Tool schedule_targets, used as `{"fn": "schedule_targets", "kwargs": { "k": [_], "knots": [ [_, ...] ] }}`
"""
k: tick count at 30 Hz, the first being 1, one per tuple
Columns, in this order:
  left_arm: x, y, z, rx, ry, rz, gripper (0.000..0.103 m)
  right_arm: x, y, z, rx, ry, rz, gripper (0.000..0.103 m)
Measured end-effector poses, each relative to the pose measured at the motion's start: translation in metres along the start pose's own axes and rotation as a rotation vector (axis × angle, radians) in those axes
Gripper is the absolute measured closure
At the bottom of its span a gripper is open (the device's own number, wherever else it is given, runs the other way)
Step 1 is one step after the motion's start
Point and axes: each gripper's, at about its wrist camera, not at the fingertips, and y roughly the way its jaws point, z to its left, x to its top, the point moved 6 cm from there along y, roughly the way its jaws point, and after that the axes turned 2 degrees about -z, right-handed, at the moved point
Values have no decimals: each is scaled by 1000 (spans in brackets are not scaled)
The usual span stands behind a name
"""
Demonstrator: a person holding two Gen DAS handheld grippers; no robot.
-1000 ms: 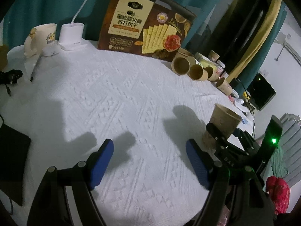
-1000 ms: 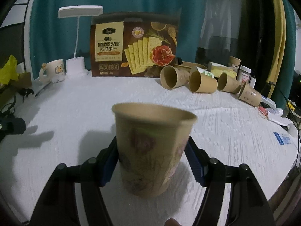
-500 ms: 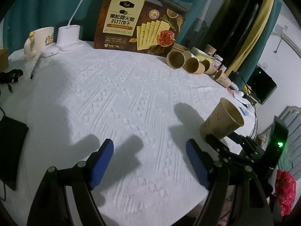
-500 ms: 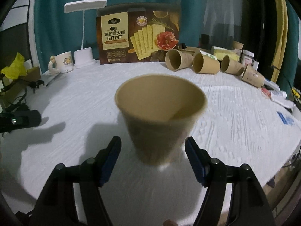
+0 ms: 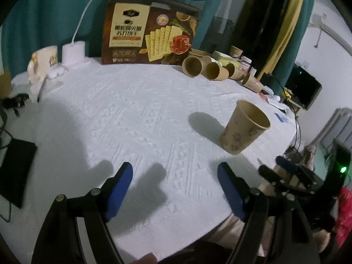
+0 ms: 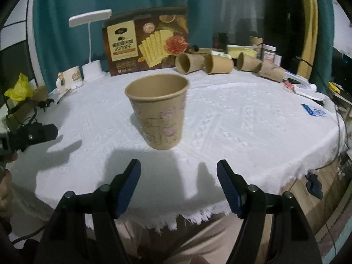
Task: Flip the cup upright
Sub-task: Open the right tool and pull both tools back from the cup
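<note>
Claw (image 6: 178, 177) on the right gapes wide, clear of cup (image 6: 158, 114).

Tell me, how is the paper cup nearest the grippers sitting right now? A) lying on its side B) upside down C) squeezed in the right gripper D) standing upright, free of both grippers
D: the paper cup stands mouth-up on the tablecloth, ahead of the open right gripper.

One upright cup (image 6: 158, 112), four cups lying on their sides (image 6: 189, 63), one more cup standing at the back (image 6: 256, 41), one cracker box (image 6: 146, 40), one lamp (image 6: 90, 19), one mug (image 6: 70, 79), two grippers (image 6: 178, 187)
</note>
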Motion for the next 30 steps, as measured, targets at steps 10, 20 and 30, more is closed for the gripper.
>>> {"fn": "schedule_targets", "kwargs": {
  "k": [10,20,30],
  "knots": [
    [17,-28,-31,12,93,-99,19,16,-57,-27,-70,56,-53,34],
    [46,-69,-63,18,232,-258,17,47,-111,-39,-135,28,-154,34],
    [72,-123,-102,26,388,-500,7,80,-167,-40,-165,18,-279,34]
  ]
}}
